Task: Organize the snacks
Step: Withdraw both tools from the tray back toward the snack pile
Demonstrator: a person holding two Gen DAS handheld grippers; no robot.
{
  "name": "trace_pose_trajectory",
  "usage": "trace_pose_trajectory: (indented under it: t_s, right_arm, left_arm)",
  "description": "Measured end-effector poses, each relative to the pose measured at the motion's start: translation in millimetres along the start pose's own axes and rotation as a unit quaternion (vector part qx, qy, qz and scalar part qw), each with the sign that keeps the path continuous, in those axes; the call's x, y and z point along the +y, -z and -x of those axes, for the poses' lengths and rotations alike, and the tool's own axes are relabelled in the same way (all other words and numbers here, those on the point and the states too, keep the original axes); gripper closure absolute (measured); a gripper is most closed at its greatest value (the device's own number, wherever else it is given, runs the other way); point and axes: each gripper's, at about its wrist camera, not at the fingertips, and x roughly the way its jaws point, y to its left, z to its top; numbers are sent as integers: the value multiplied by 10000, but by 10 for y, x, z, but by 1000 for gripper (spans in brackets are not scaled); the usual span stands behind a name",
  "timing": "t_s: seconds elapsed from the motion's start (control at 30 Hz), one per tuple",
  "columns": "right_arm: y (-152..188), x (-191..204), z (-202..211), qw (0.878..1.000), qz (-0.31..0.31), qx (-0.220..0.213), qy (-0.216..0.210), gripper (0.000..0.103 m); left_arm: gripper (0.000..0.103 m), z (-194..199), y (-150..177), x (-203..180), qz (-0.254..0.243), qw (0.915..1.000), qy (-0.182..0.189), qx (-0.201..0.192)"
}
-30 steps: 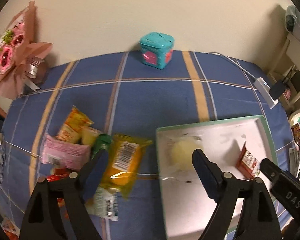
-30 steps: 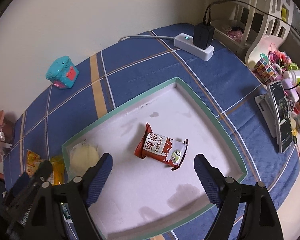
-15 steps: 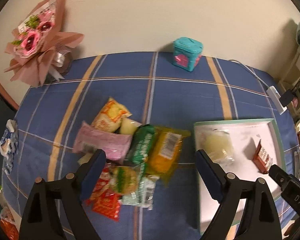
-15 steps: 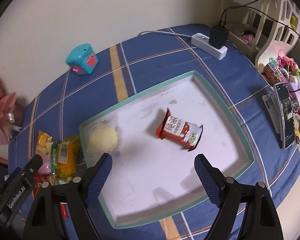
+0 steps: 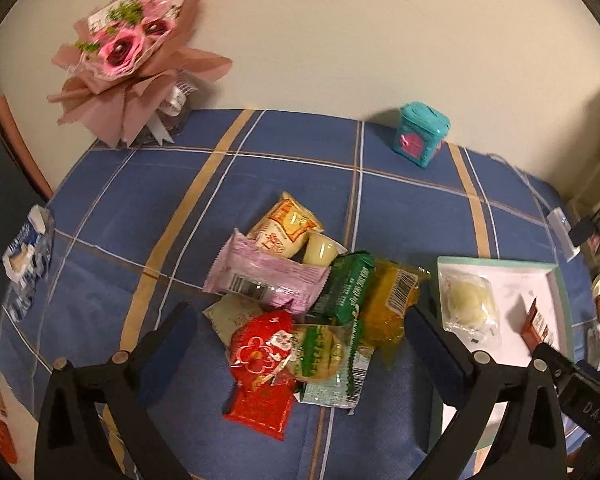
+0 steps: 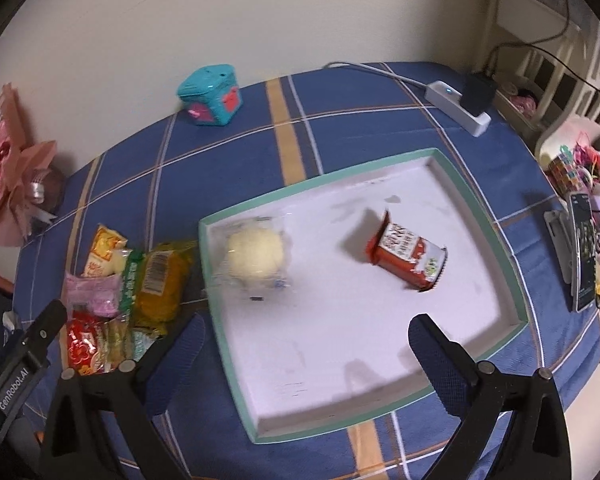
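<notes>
Hovering over a blue plaid tablecloth (image 5: 292, 168), both grippers point down at the snacks. Far left by the wall, a pink-wrapped flower bouquet (image 5: 128, 56); a blue-white carton (image 5: 26, 254) sits at the left table edge. Left gripper (image 5: 300, 340) hangs above the snack pile, jaws opening and spread wide, pads touching nothing, though the pile shows between them in its view. Pile, left to right: pink wrapper (image 5: 266, 280) lying over a pale packet, yellow-orange pouch (image 5: 286, 224) behind it, small cream jelly cup (image 5: 320, 250), red packet (image 5: 262, 364) nearest the camera, round cake in a green-clear wrapper (image 5: 320, 350) overlapping the red one, dark green bar (image 5: 346, 286), yellow-orange bag with barcode (image 5: 394, 304) just beside the tray. Teal cube box (image 5: 420, 134) stands near the wall, well apart from the pile. Next right, white tray with teal rim (image 6: 476, 208) holds two items: a pale round bun in clear wrap (image 6: 256, 254) near its left wall, and a red-white snack bar (image 6: 408, 254) around the middle, apart from the bun. Right gripper (image 6: 304, 344) is above the tray's near part, jaws also opening, wide, nothing between the pads. White power strip with black plug (image 6: 466, 104) lies behind the tray near the far right table edge. A phone (image 6: 584, 256) and cluttered small items sit at the far right.
</notes>
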Motion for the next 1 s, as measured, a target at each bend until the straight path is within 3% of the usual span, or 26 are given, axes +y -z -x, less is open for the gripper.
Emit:
trace_pose_trajectory:
  t_s: [0.5,0.63,1.0]
  right_arm:
    - [232,915,-52,9958,796,163,-419,0]
    - [306,1100,-91,9941,927,245,-515,0]
    - [404,1375,-389,9911,1098,489,-569,0]
  left_arm:
    - [0,46,-38,1076,1053,9935,-416,134]
    - [0,18,-12,1180,1249,9915,-284,226]
    - [0,-459,86,1092,1486,9840,237,959]
